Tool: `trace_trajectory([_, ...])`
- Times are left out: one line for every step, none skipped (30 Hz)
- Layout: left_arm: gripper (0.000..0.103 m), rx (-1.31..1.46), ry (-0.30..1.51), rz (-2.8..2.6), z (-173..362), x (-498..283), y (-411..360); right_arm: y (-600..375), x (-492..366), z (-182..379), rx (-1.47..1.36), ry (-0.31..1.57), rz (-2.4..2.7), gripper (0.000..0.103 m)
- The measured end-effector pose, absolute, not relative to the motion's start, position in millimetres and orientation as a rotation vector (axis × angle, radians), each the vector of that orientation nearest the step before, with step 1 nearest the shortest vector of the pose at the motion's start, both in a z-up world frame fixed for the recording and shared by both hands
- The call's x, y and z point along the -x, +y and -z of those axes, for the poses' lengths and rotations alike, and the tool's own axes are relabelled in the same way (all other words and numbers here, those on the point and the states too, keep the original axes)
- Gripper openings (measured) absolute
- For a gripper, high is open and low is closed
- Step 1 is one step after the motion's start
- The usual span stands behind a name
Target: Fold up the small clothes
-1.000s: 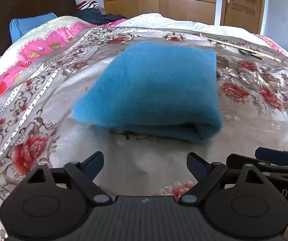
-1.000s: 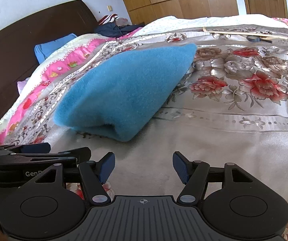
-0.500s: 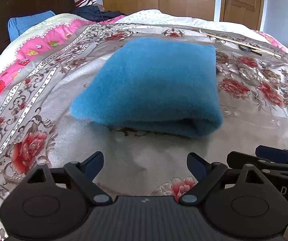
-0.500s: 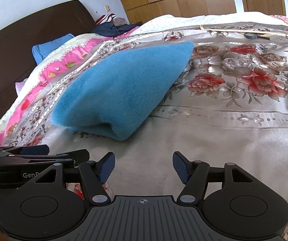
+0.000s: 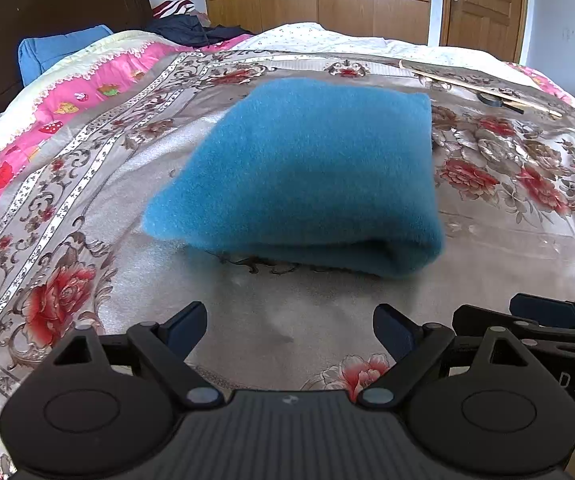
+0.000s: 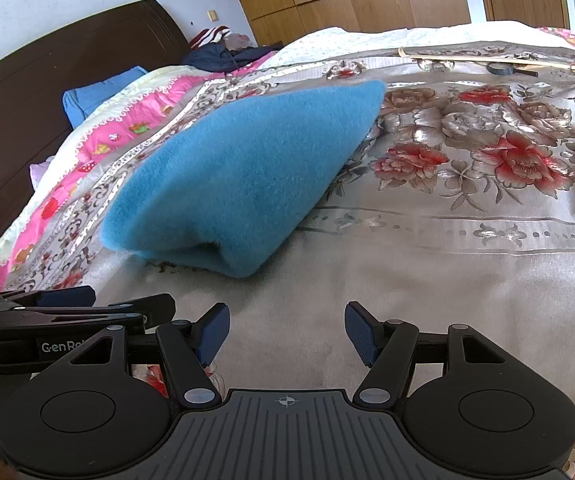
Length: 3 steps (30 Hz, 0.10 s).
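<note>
Blue cloth (image 5: pixel 307 172) is seen folded on bed (image 5: pixel 287 312), just ahead of left gripper (image 5: pixel 289 330); ahead-left of right gripper (image 6: pixel 287 334). Long axis runs away. Both jaws found wide open, nothing held. Left judged nearer.

Right gripper (image 5: pixel 543 316) cut off by frame edge; distant clothes pile (image 5: pixel 191 28) indistinct.
</note>
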State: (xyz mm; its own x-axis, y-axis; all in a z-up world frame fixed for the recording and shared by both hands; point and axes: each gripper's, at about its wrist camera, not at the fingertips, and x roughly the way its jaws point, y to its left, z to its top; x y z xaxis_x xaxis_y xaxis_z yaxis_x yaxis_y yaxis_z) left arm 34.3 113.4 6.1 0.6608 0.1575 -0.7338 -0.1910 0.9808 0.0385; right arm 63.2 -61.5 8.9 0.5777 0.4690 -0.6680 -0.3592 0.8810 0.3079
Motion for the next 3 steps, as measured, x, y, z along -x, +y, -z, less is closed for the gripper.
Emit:
trace_trajectory([0.1, 0.044, 0.826, -0.197, -6.1, -34.3, 113.4, -61.5, -63.2, -8.9, -0.144, 0.822, -0.486, 0.064])
trace_trajectory([0.1, 0.044, 0.826, -0.197, -6.1, -34.3, 113.3, -61.6, -63.3, -8.9, -0.144, 0.823, -0.486, 0.064])
trace_trajectory([0.1, 0.044, 0.825, -0.198, -6.2, -34.0, 113.0, -61.6, -63.3, -8.8, -0.144, 0.823, -0.487, 0.064])
